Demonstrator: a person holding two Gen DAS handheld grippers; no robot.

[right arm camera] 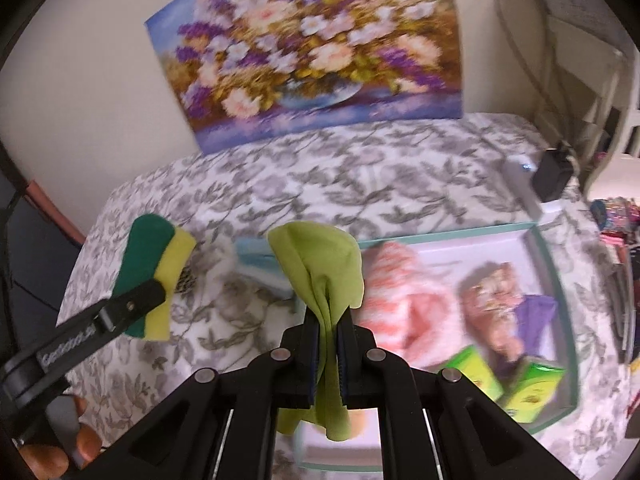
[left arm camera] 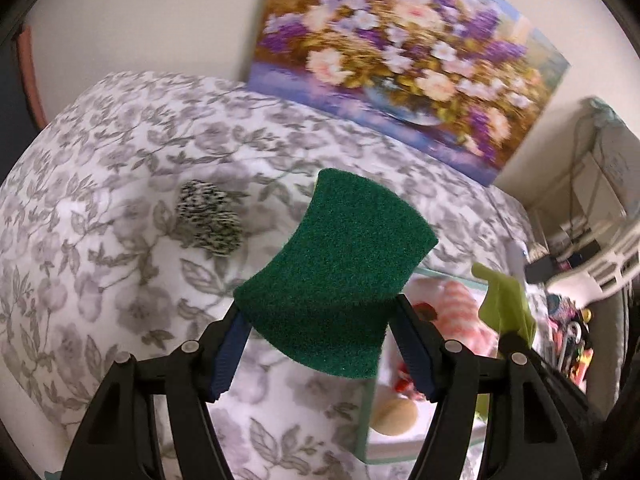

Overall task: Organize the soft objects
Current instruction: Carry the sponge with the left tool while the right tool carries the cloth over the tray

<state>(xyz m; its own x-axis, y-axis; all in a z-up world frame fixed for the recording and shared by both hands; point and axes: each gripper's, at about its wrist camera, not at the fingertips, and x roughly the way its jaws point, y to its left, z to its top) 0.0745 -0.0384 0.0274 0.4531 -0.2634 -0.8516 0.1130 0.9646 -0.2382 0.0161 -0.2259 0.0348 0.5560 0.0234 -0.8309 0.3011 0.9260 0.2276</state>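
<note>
Both grippers are up off the bed with something soft in each. The left gripper [left arm camera: 320, 344] has its jaws spread fairly wide and pressed against the two ends of a sponge [left arm camera: 336, 276], green scouring face up and yellow foam showing underneath from the other view; the sponge bows a little between the pads, so the squeeze is real but not hard. The right gripper [right arm camera: 329, 352] has its jaws pressed nearly together, pinching a lime-green cloth [right arm camera: 320, 276] that bunches above the fingers and dangles below them. Over to the right lies a shallow box [right arm camera: 556, 264] with a pale teal rim, already holding a pink striped fabric bundle [right arm camera: 396, 300], a brownish soft thing, a purple scrap and some green packets. A speckled black-and-white scrubber [left arm camera: 210, 218] sits alone on the flowered bedspread [left arm camera: 100, 184]. I'd guess both loads are headed for that box. To do it well, carry each one fully over the rim before letting go, and lower the cloth so its hanging tail lands inside, not draped over the edge. Set the sponge down in the bare patch near the pink bundle, and ease the squeeze slowly so it doesn't spring out.
</note>
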